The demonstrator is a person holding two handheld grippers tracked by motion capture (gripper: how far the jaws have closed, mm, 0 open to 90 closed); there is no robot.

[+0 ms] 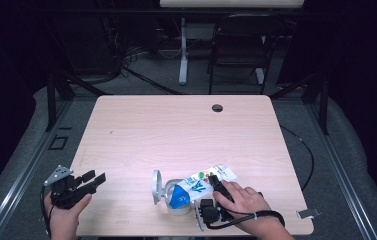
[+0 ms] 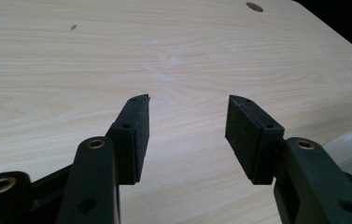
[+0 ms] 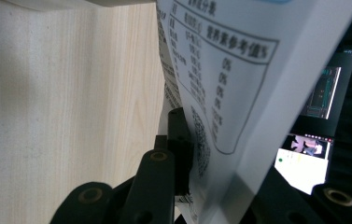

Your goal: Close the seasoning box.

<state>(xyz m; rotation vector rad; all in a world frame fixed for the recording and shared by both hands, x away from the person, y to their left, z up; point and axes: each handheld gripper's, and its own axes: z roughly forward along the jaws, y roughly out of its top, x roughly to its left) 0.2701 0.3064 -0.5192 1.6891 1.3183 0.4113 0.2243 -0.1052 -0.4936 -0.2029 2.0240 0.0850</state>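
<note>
A white carton with blue and green print (image 1: 198, 185) sits close to the near edge of the pale wooden table (image 1: 176, 130), a little right of the middle of that edge. It lies tilted, its lower end resting in a round silvery metal holder with an upright disc at its left side (image 1: 162, 192), its upper end pointing toward the right edge of the table.

The right gripper (image 1: 216, 186), held in the person's right hand (image 1: 243, 202), is at the carton's right side. In the right gripper view its black jaws stand on either side of the carton's white panel (image 3: 239, 93), which bears a printed table of black characters; the left pad lies against the panel, so the jaws are clamped on the carton. A lit screen (image 3: 311, 158) shows in the dark beyond the carton.

The left gripper (image 1: 92, 179) is in the person's left hand (image 1: 66, 212) at the near left corner of the table, well apart from the carton. In the left gripper view its jaws are spread wide with bare wood between them, holding nothing. A small round hole (image 1: 217, 108) lies near the far edge of the table.
</note>
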